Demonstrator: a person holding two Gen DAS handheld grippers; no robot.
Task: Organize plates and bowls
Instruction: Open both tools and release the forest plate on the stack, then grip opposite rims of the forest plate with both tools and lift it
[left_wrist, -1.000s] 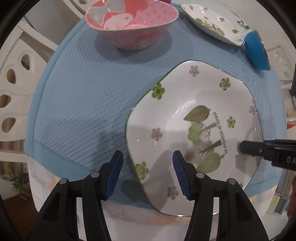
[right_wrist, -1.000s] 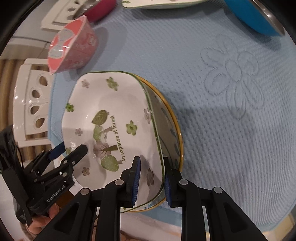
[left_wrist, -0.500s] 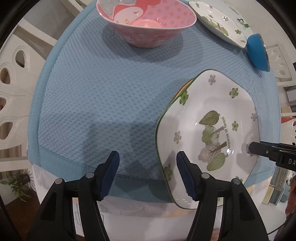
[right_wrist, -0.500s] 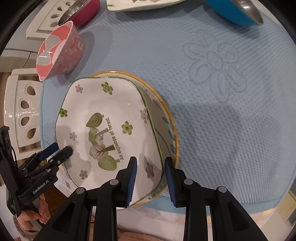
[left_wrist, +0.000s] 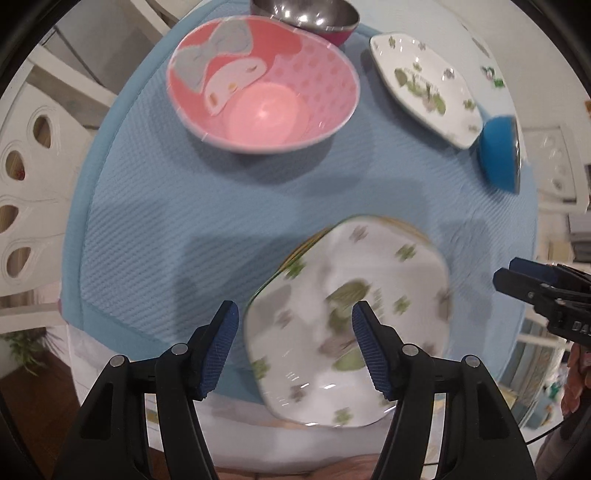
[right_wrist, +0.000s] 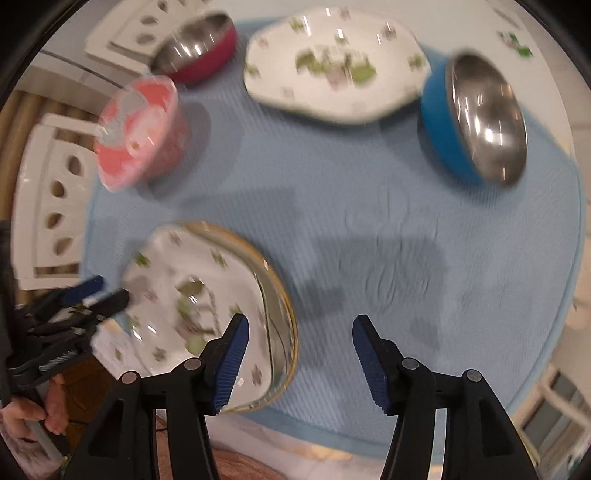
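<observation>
A white plate with green leaf print (left_wrist: 347, 317) rests on a yellow-rimmed plate (right_wrist: 284, 314) near the front edge of the blue mat (left_wrist: 177, 221); it also shows in the right wrist view (right_wrist: 192, 295). My left gripper (left_wrist: 295, 347) is open, just above its near rim. My right gripper (right_wrist: 297, 362) is open and empty, to the right of the stack. A second leaf-print plate (right_wrist: 332, 62), a pink cartoon bowl (left_wrist: 262, 85), a blue steel bowl (right_wrist: 476, 114) and a magenta steel bowl (right_wrist: 199, 44) stand further back.
White chairs with oval cutouts (right_wrist: 51, 192) stand at the left of the table. The mat's front edge (right_wrist: 332, 439) lies close below both grippers. The right gripper shows at the right of the left wrist view (left_wrist: 543, 291).
My right gripper has let go of the leaf-print plate's rim, opened wide and pulled back and up. The plate now lies on the yellow-rimmed plate. The left gripper has also drawn back.
</observation>
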